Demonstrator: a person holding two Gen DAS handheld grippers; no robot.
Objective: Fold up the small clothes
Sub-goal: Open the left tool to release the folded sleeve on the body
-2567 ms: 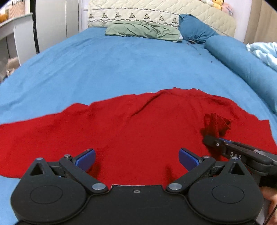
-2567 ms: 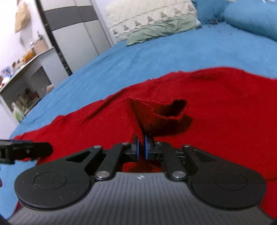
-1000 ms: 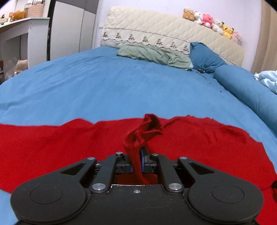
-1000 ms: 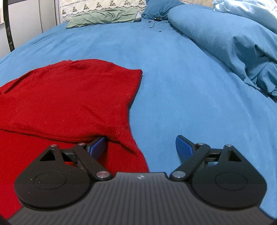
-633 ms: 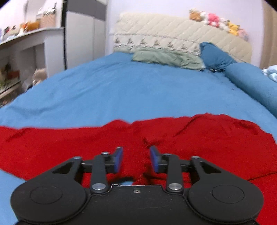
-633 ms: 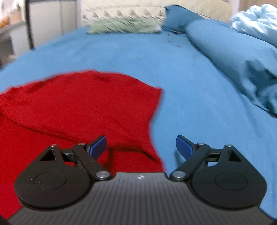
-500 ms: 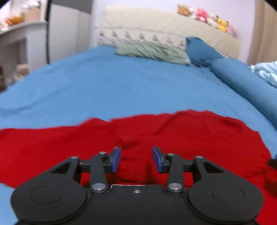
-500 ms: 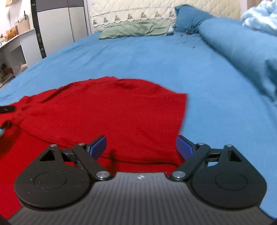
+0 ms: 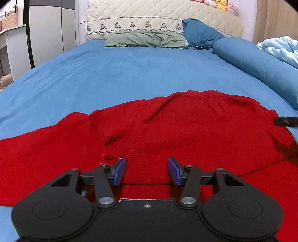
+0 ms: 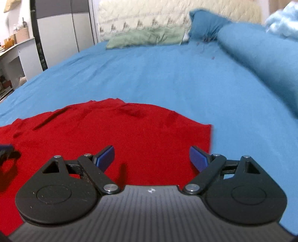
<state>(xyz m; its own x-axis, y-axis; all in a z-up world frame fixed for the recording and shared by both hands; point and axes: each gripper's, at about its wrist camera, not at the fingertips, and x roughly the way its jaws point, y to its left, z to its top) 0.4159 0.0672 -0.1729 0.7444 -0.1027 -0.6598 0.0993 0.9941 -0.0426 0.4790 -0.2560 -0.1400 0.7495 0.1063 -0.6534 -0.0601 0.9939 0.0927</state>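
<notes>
A red knit garment lies spread on the blue bedsheet, its near part folded over itself. My left gripper hovers above the folded edge; its jaws are opening, with cloth beneath them but nothing pinched between the blue pads. In the right wrist view the same red garment fills the lower left, its right edge near the right finger. My right gripper is open over that cloth and holds nothing. Its tip shows at the right edge of the left wrist view.
A green pillow and a dark blue pillow lie by the quilted headboard. A rolled blue duvet runs along the right side. A grey wardrobe and white shelves stand left of the bed.
My left gripper let go of the pinched red cloth and its jaws have spread; the fold now lies flat. My right gripper swung left, bringing more of the garment under it.
</notes>
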